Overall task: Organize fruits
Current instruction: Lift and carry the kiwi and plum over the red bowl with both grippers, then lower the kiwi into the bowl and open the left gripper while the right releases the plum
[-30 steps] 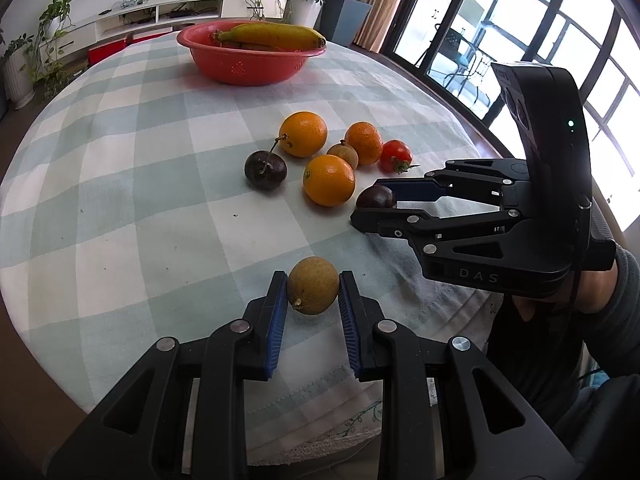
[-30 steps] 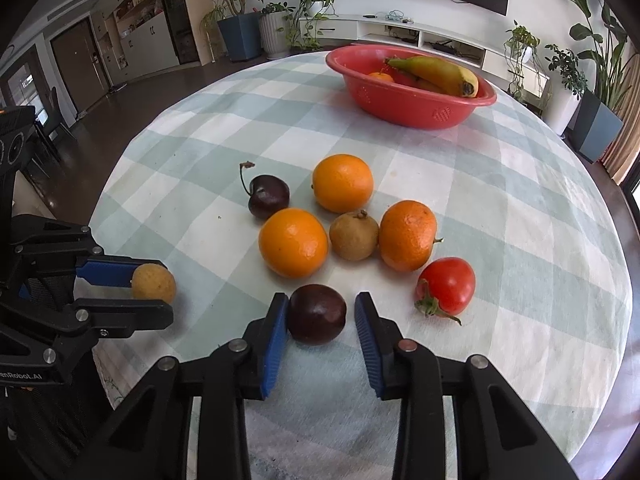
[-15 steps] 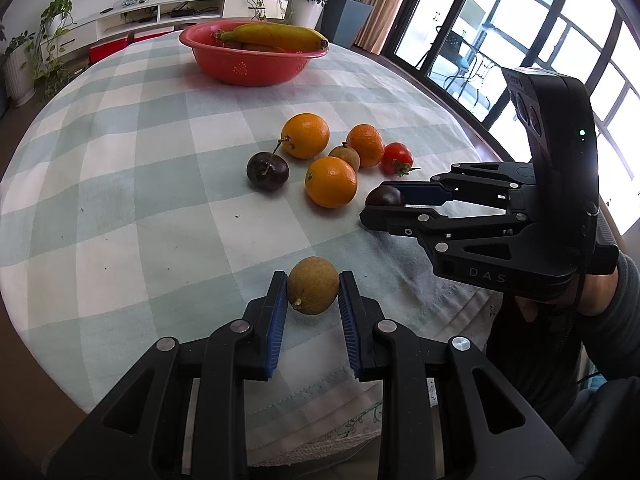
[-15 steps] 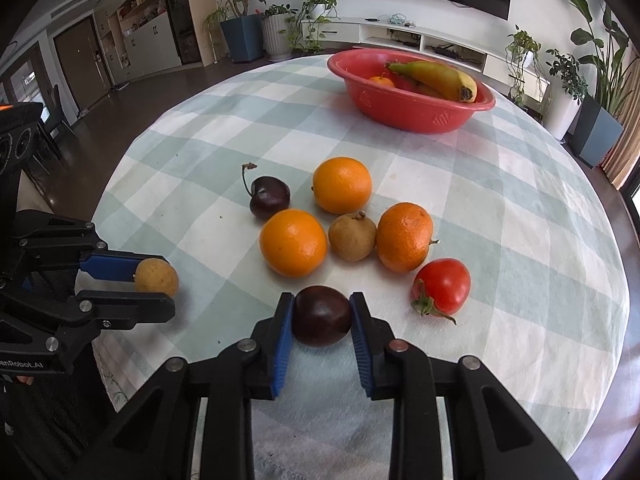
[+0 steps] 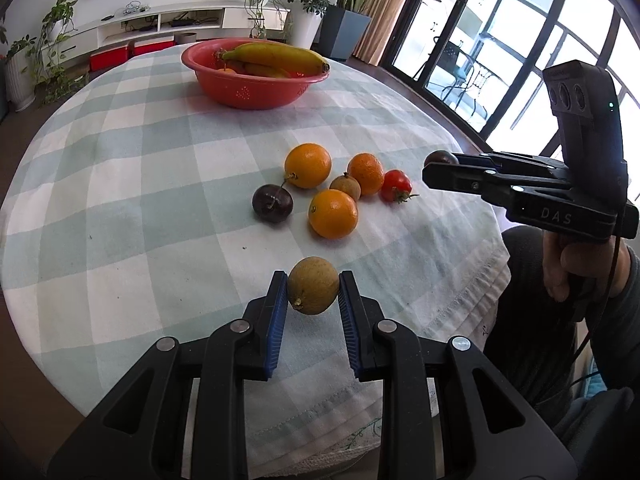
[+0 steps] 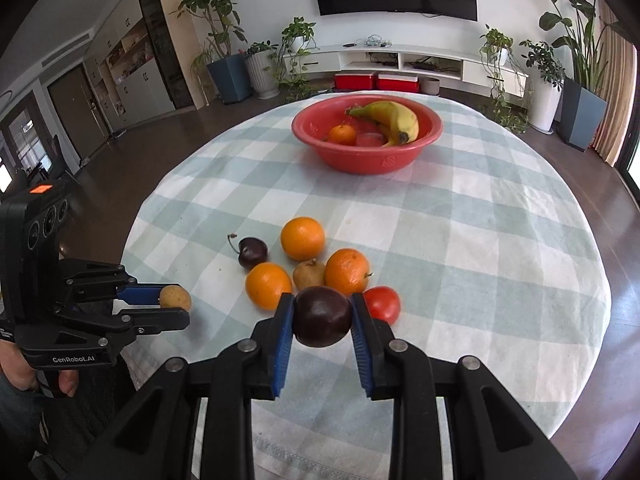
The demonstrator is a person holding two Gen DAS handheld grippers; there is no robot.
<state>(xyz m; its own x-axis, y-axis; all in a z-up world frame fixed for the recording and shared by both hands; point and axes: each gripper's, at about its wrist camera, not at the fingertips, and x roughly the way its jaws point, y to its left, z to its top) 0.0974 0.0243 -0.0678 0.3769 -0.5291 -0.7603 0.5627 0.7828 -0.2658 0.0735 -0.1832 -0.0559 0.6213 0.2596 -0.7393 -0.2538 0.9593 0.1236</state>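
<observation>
My left gripper (image 5: 313,294) is shut on a small tan-brown fruit (image 5: 313,291), held near the table's near edge; it shows in the right wrist view too (image 6: 175,298). My right gripper (image 6: 322,318) is shut on a dark purple fruit (image 6: 322,316), lifted above the cloth; from the left wrist view that fruit (image 5: 440,157) peeks past the fingertips. On the checked cloth lie three oranges (image 6: 302,238) (image 6: 268,285) (image 6: 346,271), a brown fruit (image 6: 309,274), a dark cherry-like fruit (image 6: 253,252) and a tomato (image 6: 382,304). The red bowl (image 6: 366,156) holds a banana (image 6: 394,120) and an orange.
The round table (image 6: 500,240) has a pale green checked cloth. A person's hand (image 5: 576,268) holds the right gripper at the right edge. Plants, a low TV cabinet and large windows surround the table.
The right gripper closed on the dark purple fruit and lifted it off the cloth, moving up and away. The left gripper kept its hold on the tan fruit and stayed put.
</observation>
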